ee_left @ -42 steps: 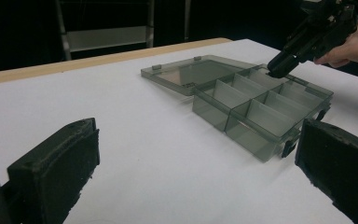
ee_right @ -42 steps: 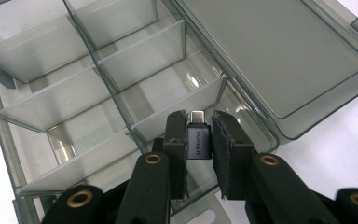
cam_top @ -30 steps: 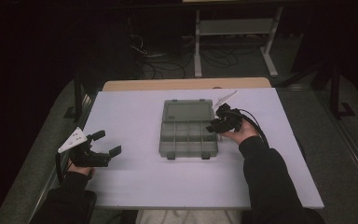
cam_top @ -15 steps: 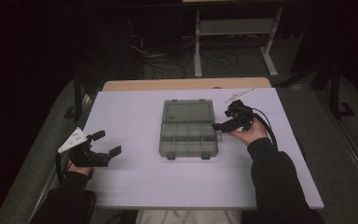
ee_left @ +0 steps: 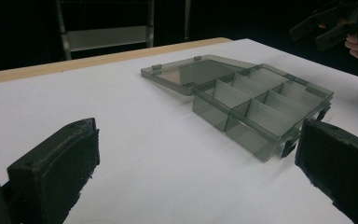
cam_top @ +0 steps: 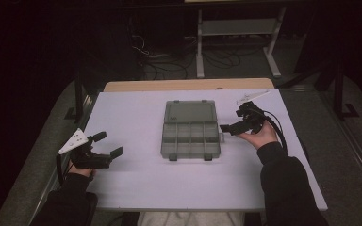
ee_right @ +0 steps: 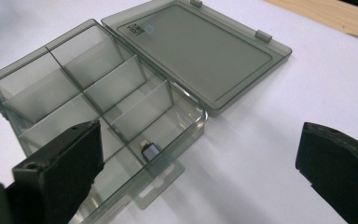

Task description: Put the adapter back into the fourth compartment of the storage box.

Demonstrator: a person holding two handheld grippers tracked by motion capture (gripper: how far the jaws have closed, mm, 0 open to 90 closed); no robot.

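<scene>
Lying open at the middle of the white table (cam_top: 136,188): a smoky translucent compartment box (cam_top: 190,140), its lid (cam_top: 190,113) folded flat on the far side, the divided tray on the near side. Running its long axis from the person's near side to far with the lid counted in; the tray's own rows crossing left to right. Sitting just beside the box's right edge, raised a little off the table: the right gripper (cam_top: 232,128), jaws pointing leftward at the tray, spread wide and gripping nothing. Resting well apart near the table's left edge: the left gripper (cam_top: 108,144), jaws likewise wide and empty, aimed across at the box. Judging the right hand the nearer one by far for any reach into the tray. Showing in the right gripper view: a small dark metal-tipped piece (ee_right: 149,150) lying on the floor of a compartment by the tray's near wall, the other compartments looking bare. Projecting from that tray edge: a flat clear latch tab (ee_right: 161,181). Looking light, rigid and slippery-walled, probably prone to sliding if nudged.
</scene>
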